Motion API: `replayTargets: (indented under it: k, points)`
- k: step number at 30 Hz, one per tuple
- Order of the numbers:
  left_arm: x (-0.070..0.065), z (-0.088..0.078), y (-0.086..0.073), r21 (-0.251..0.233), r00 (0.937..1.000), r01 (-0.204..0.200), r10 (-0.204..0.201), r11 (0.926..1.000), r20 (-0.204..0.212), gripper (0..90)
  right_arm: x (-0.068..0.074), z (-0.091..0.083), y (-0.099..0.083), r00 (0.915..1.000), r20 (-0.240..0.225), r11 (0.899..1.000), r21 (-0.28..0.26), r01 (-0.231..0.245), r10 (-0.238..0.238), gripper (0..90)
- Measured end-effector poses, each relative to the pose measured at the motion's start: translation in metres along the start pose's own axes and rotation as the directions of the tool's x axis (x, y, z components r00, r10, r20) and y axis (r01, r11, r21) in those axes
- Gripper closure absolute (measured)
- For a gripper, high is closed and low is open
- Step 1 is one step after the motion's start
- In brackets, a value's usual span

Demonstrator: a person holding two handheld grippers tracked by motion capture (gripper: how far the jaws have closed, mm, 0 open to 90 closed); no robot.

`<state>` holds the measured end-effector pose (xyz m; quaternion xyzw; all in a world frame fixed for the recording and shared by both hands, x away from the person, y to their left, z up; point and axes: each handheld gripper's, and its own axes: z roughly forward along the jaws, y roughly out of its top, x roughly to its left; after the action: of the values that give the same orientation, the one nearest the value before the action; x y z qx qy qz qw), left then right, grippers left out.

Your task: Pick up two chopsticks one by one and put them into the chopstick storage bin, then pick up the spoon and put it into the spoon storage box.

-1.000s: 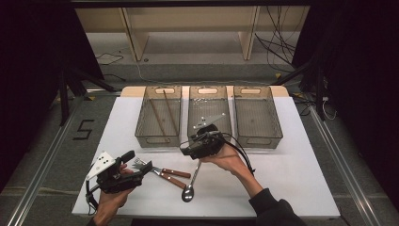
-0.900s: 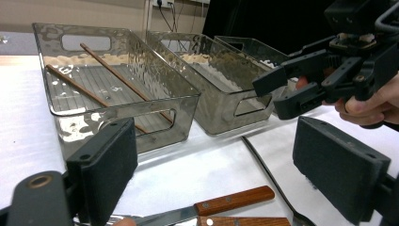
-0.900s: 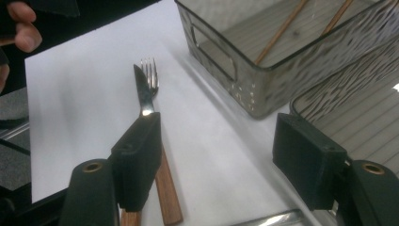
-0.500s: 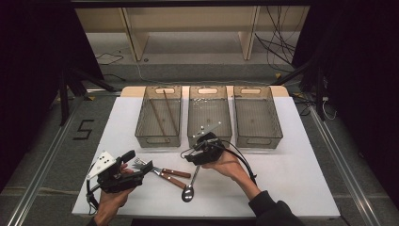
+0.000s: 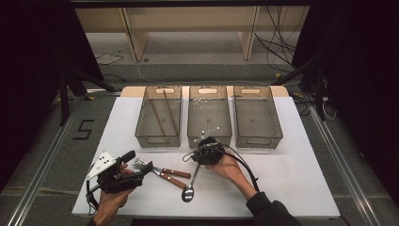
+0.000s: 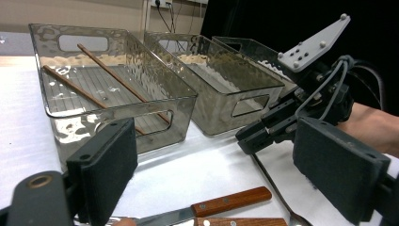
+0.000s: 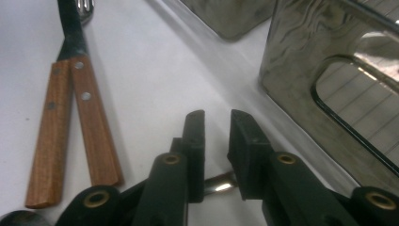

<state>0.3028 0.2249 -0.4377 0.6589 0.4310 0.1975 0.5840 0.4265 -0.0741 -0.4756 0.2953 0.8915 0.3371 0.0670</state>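
Metal spoon [image 5: 190, 184] lies on the white surface [image 5: 291, 179], bowl at 6 o'clock of the middle bin [image 5: 209, 117]. Right hand-held gripper [image 5: 205, 151], jaws just closing, straddles its handle, a gap showing. Left hand-held gripper [image 5: 123, 173] gapes, empty. Spoon: stiff, light, slick, low-lying; pinch mid-handle.

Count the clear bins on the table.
3, in a row along the table's far side: the left bin holds chopsticks, the middle bin small bits, the right bin looks empty.
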Motion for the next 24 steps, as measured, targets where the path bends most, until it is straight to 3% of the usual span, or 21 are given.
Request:
replayTargets:
  k: [8,17,24]
  points:
    - [-0.0005,0.0025,0.0004,0.006,1.0,0.002,-0.002,1.0,0.003,13.9,-0.0022,0.0004,0.0007,0.9999,0.001,1.0,-0.022,-0.016,0.017,83.7]
    - [-0.0009,0.0009,0.0004,0.002,1.0,-0.003,0.003,1.0,0.003,14.0,-0.0037,0.007,-0.0018,0.9993,0.035,1.0,0.027,0.009,-0.01,88.9]
    - [-0.0016,0.0014,0.0004,0.001,1.0,-0.001,0.001,1.0,0.004,13.9,-0.0061,0.0049,-0.0035,0.9994,0.034,0.999,0.051,0.004,-0.006,90.0]
